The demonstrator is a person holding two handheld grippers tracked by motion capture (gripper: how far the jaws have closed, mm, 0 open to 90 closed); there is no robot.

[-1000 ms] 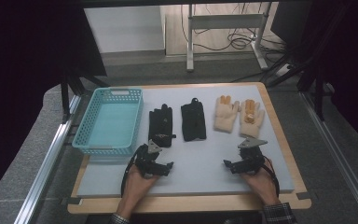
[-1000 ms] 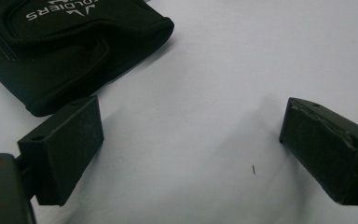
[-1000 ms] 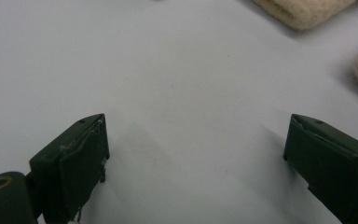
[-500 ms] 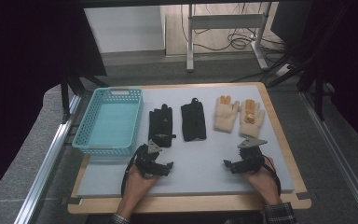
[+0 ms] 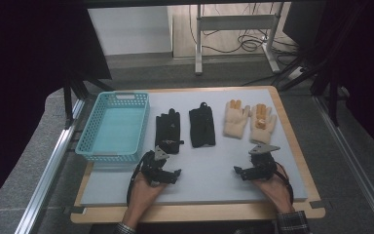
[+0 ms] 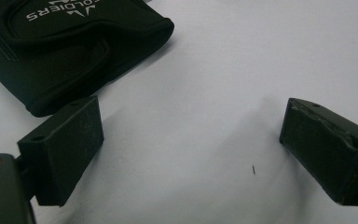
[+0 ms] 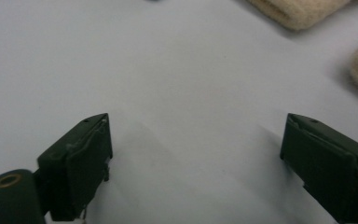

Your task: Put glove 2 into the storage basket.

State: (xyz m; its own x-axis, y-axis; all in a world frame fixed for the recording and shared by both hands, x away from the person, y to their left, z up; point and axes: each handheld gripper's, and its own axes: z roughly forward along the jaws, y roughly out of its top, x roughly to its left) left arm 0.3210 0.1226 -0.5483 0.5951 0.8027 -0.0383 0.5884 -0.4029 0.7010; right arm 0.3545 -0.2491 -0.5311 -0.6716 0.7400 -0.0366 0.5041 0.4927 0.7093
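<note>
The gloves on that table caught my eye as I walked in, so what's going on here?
A person sits at the white table with a left gripper and a right gripper, both open and holding nothing, resting near the front edge. Four gloves lie flat in a row beyond them: two black gloves and two cream gloves. A teal basket sits empty at the left. Nothing has been picked up.

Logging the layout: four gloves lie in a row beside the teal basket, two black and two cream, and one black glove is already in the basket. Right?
Not quite. The high view shows the basket empty; both black gloves lie on the table beside the two cream gloves.
</note>
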